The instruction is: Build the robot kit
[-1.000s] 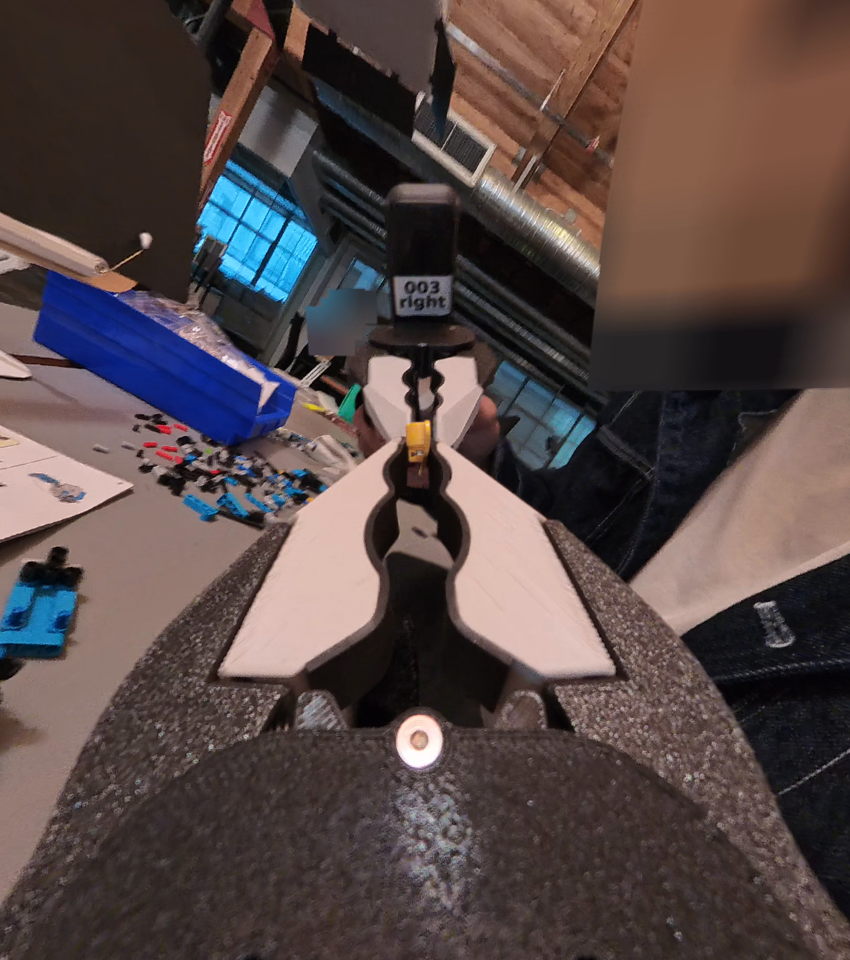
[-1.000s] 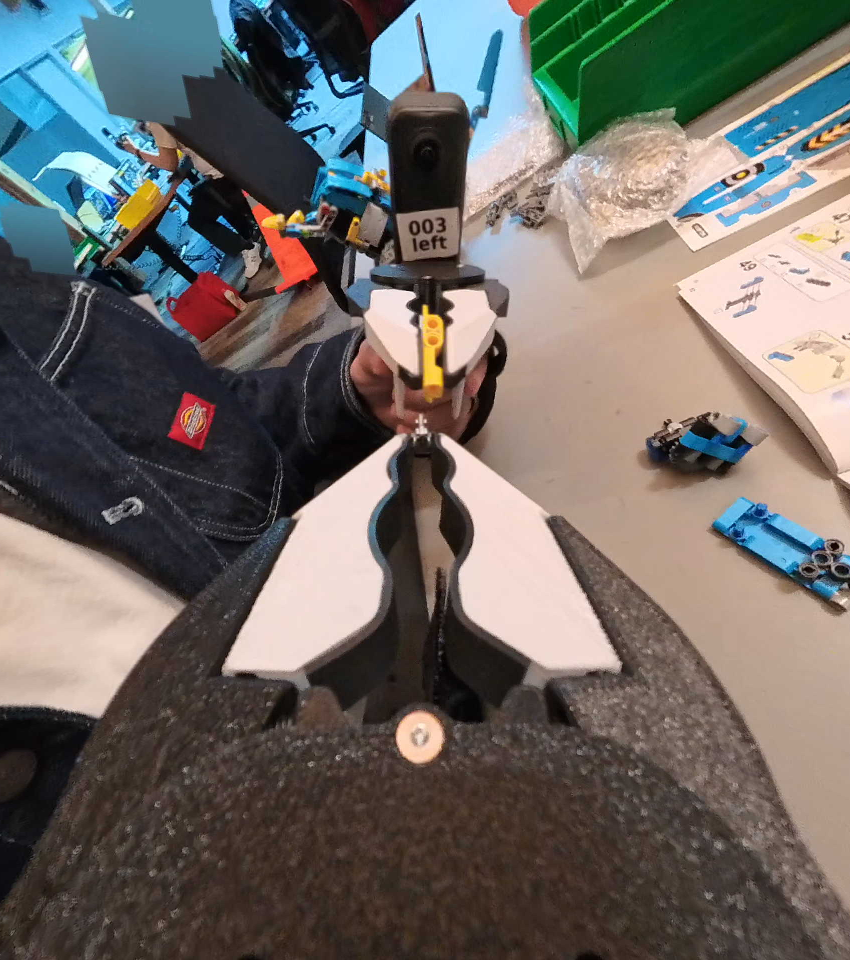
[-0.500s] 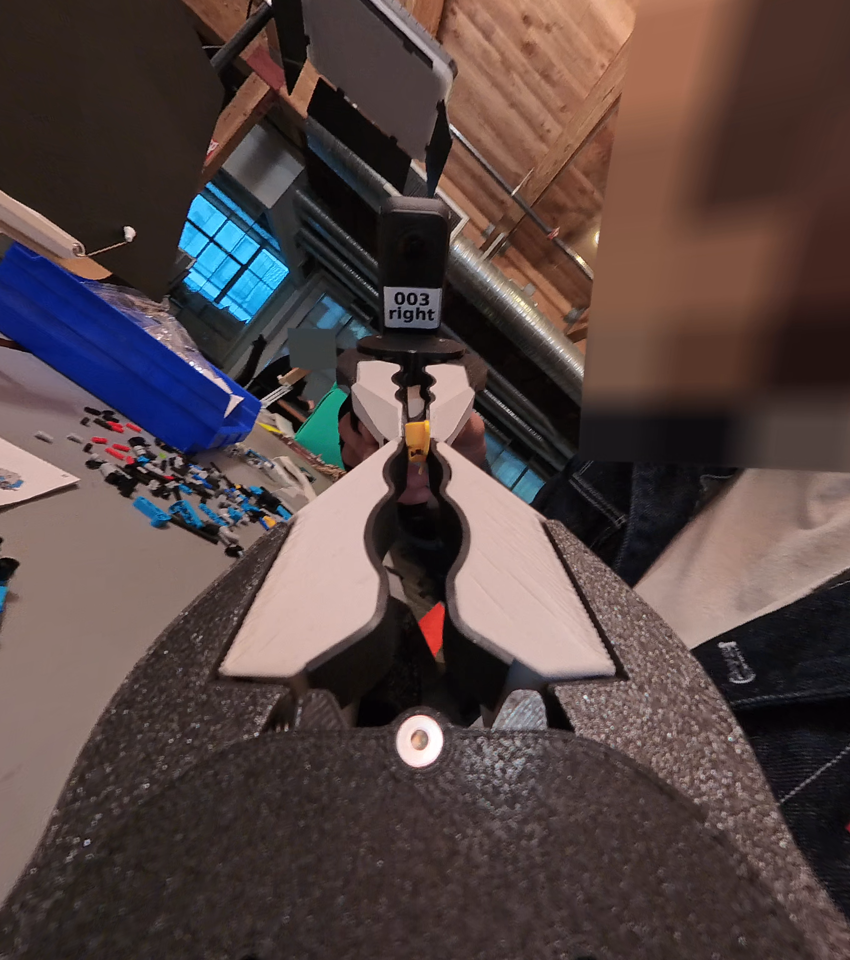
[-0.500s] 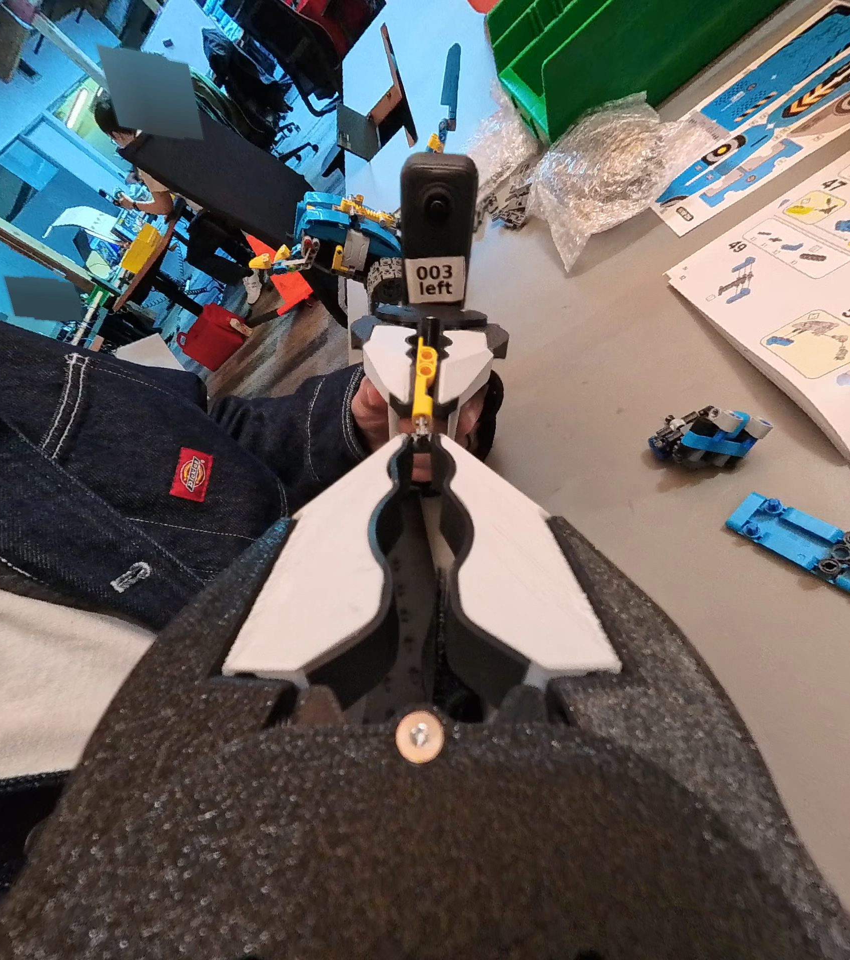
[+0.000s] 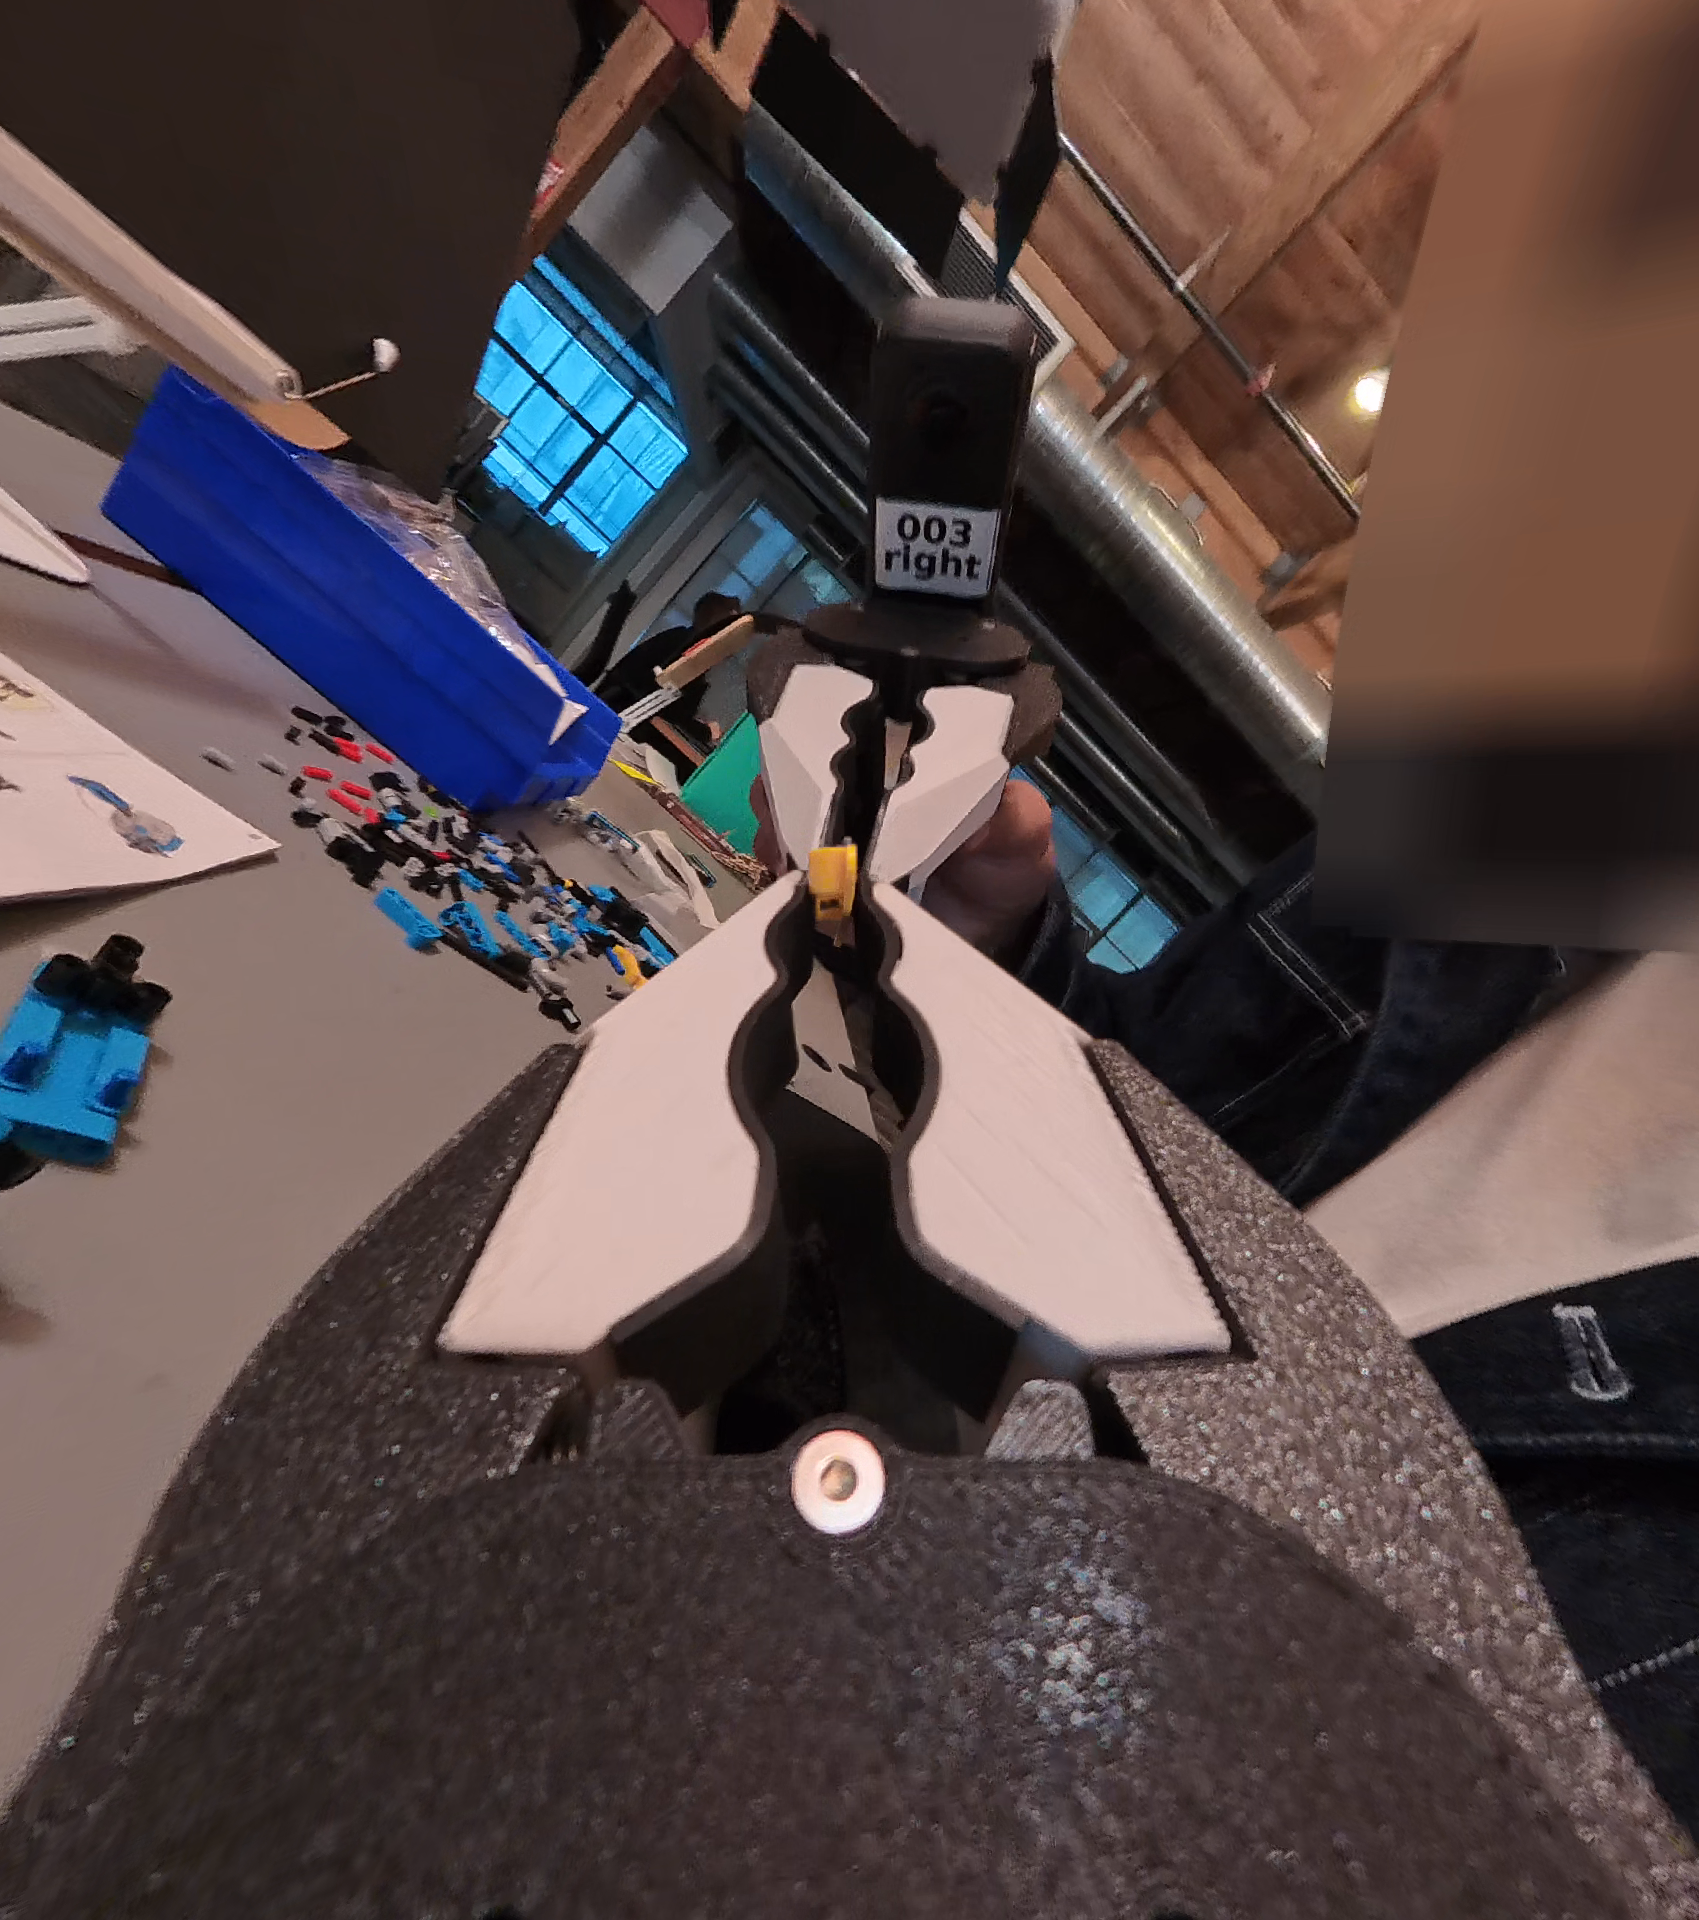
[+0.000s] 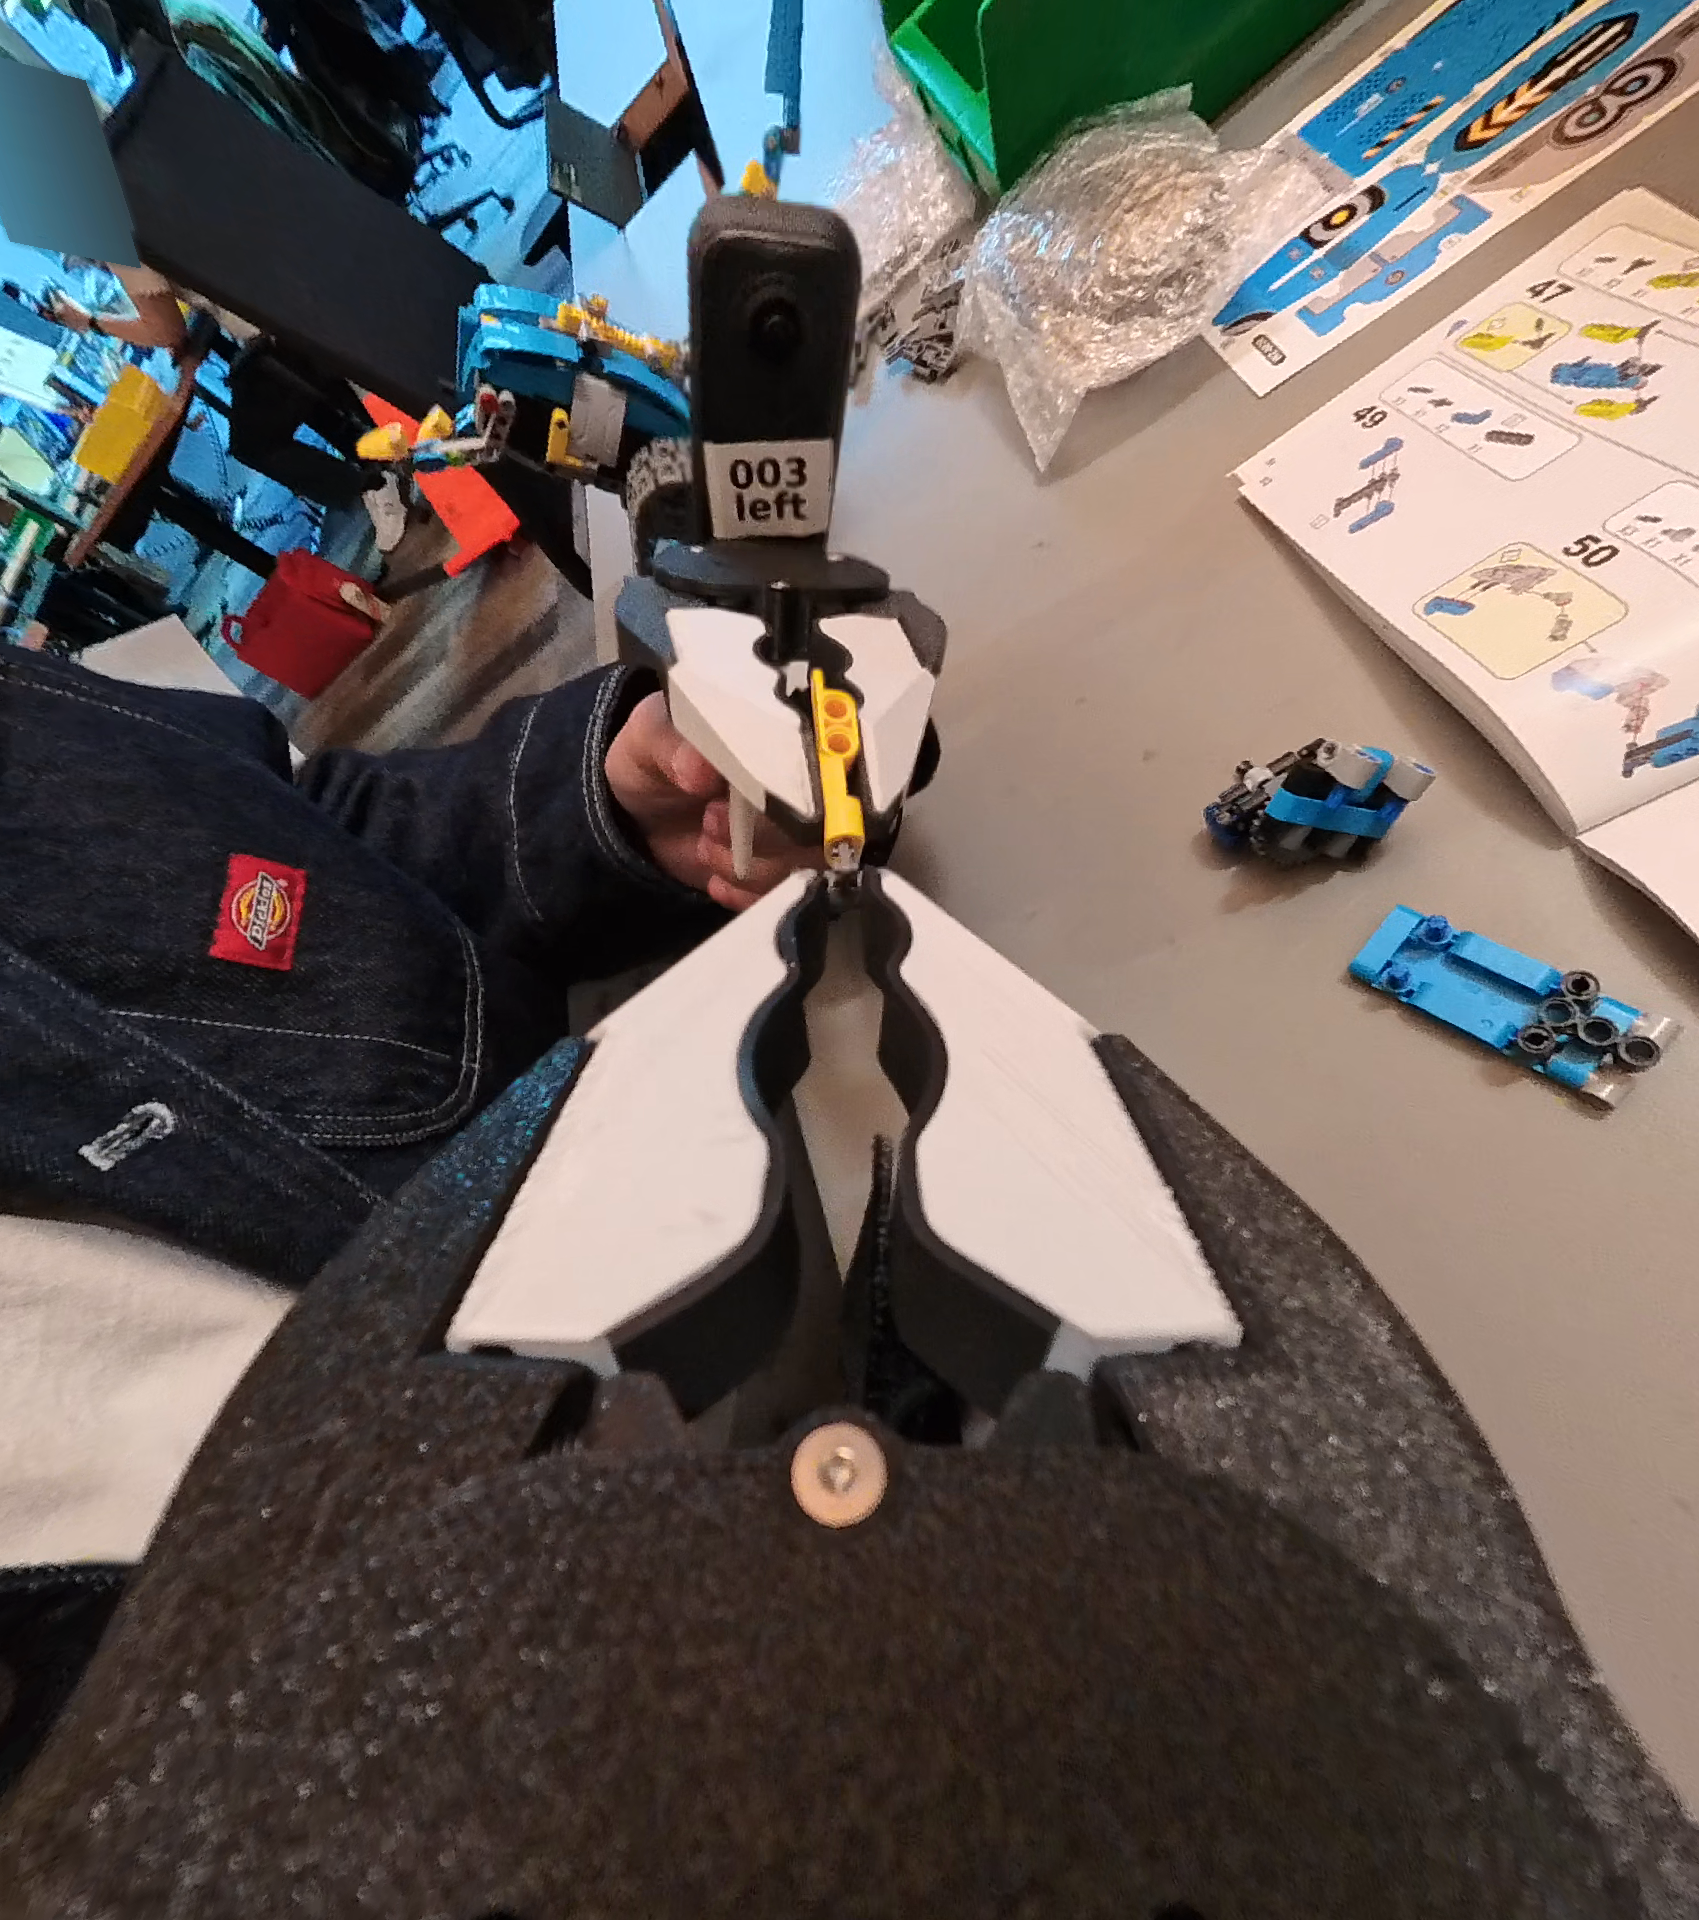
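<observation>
The two handheld grippers face each other tip to tip above a grey table (image 6: 1188,727).

Left gripper (image 5: 829,894): its white fingers are closed narrow on a yellow beam (image 5: 832,878), a slim toy-brick piece pinched at the very tips. Seen from the right wrist view, the same left gripper (image 6: 829,831) sits at 12 o'clock, and the yellow beam (image 6: 837,758) runs lengthwise between its fingers, its lower end poking out toward the other gripper.

Right gripper (image 6: 837,888): fingers drawn close together, tips just at the free end of the beam. A small grey piece (image 6: 837,883) shows there; whether it is gripped or merely touched cannot be told. In the left wrist view the right gripper (image 5: 860,821) stands at 12 o'clock, just beyond the beam.

Surroundings, left wrist view: a blue bin (image 5: 346,603) at 10 o'clock; loose small bricks (image 5: 471,883) scattered below it; an open instruction booklet (image 5: 34,810) at 9 o'clock; a blue part-built assembly (image 5: 66,1049) at 8 o'clock.

Surroundings, right wrist view: a green bin (image 6: 1063,73) at 1 o'clock, with crumpled clear bags (image 6: 1115,249) beside it; an instruction booklet (image 6: 1572,499) at 2 o'clock; a small blue-and-black sub-assembly (image 6: 1312,800) and a flat blue plate with black rings (image 6: 1510,1008) at 3 o'clock.

A person's hand (image 6: 689,800) in a dark denim sleeve (image 6: 471,790) holds the left gripper.
</observation>
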Demonstrator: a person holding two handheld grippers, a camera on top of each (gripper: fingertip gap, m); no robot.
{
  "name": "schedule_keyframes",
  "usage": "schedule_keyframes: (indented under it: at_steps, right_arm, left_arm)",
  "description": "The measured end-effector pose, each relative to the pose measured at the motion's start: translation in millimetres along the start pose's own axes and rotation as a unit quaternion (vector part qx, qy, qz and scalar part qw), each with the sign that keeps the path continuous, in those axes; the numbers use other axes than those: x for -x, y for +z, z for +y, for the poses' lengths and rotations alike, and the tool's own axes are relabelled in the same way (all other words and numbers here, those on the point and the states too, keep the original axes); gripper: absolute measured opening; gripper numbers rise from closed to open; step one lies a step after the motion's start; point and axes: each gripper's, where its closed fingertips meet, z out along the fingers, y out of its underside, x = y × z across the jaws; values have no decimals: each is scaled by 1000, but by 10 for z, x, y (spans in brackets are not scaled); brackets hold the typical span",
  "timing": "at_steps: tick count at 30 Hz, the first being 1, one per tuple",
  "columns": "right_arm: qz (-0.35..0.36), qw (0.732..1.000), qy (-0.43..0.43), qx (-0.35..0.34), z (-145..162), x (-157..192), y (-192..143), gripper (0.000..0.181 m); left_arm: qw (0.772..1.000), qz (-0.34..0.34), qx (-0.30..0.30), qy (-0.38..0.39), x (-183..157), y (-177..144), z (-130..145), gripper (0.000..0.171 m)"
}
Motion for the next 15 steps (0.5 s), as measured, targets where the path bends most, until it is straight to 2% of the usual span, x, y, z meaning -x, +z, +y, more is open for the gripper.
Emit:
schedule_keyframes:
  at_steps: [4, 15]
  right_arm:
    - [-39, 998, 48, -16, 11, -21, 3, 5]
    - [-46, 996, 66, -47, -22, -62, 24, 5]
  left_arm:
    - [1000, -2, 4, -12, 27, 3, 19, 7]
    - [998, 12, -19, -58, 66, -8, -22, 7]
